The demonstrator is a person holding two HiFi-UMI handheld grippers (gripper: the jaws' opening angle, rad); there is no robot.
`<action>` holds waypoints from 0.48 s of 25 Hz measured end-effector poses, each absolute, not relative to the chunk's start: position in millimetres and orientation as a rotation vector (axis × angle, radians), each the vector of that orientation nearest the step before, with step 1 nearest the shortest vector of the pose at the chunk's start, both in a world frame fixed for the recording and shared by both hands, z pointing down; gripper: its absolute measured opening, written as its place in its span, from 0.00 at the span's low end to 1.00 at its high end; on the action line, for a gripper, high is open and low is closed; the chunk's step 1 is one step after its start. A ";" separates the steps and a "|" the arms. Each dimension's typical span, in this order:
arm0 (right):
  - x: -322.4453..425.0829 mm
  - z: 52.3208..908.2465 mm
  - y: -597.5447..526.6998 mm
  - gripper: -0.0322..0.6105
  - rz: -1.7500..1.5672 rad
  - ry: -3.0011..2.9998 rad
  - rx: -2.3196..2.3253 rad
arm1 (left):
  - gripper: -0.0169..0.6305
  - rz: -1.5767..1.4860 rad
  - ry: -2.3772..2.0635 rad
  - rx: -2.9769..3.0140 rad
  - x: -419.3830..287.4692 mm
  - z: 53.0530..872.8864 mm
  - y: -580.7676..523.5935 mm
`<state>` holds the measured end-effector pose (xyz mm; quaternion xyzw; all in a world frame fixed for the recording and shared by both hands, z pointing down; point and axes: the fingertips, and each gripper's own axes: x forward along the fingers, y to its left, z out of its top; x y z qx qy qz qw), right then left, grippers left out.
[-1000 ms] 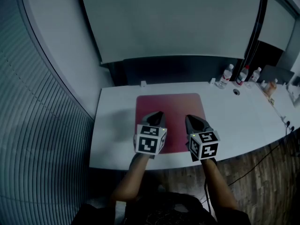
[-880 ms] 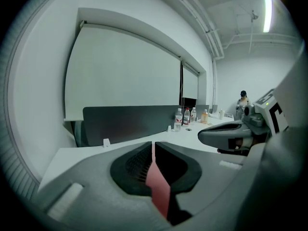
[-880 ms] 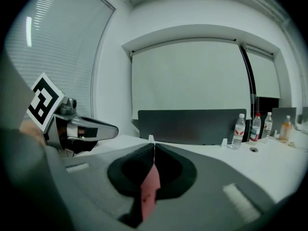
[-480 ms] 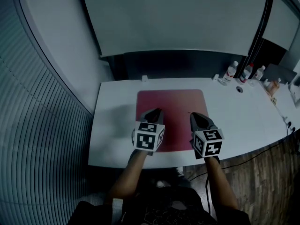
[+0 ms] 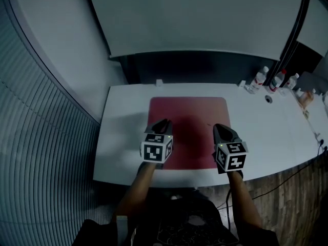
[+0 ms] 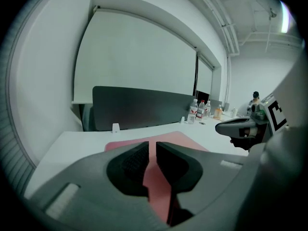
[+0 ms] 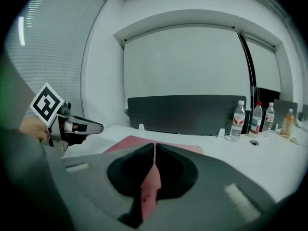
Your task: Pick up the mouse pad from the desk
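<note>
A red mouse pad (image 5: pixel 189 114) lies flat in the middle of the white desk (image 5: pixel 123 137). Both grippers hover low over its near half and point away from me. My left gripper (image 5: pixel 163 122) is over the pad's left part. Its jaws are just starting to open, showing a thin slit with nothing in it (image 6: pixel 152 146). My right gripper (image 5: pixel 221 127) is over the pad's right part, jaws pressed together and empty (image 7: pixel 154 146). Each gripper view shows the pad (image 6: pixel 185 139) (image 7: pixel 126 143) below and the other gripper beside it.
Three water bottles (image 5: pixel 262 78) and small items stand at the desk's back right. A dark panel (image 5: pixel 205 68) runs along the desk's far edge, with a slatted wall on the left. The desk's front edge is just behind the grippers.
Both grippers have sunk toward the mouse pad and drifted a little apart, the left one leftward and the right one rightward. The pad has not moved.
</note>
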<state>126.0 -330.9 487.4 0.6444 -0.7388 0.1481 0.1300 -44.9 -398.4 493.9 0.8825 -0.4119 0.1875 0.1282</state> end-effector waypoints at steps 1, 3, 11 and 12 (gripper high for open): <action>130.5 493.7 -333.1 0.06 0.439 -2.140 1.867 | 0.07 0.560 -1.203 2.560 -44.7 499.1 -401.9; 138.4 503.2 -337.1 0.06 0.458 -2.124 1.860 | 0.09 0.588 -1.209 2.548 -44.0 508.9 -408.6; 166.3 538.3 -349.2 0.09 0.534 -2.090 1.826 | 0.21 0.680 -1.221 2.460 -49.7 547.7 -427.5; 170.4 543.5 -349.2 0.10 0.552 -2.080 1.822 | 0.22 0.695 -1.224 2.448 -51.3 552.5 -428.9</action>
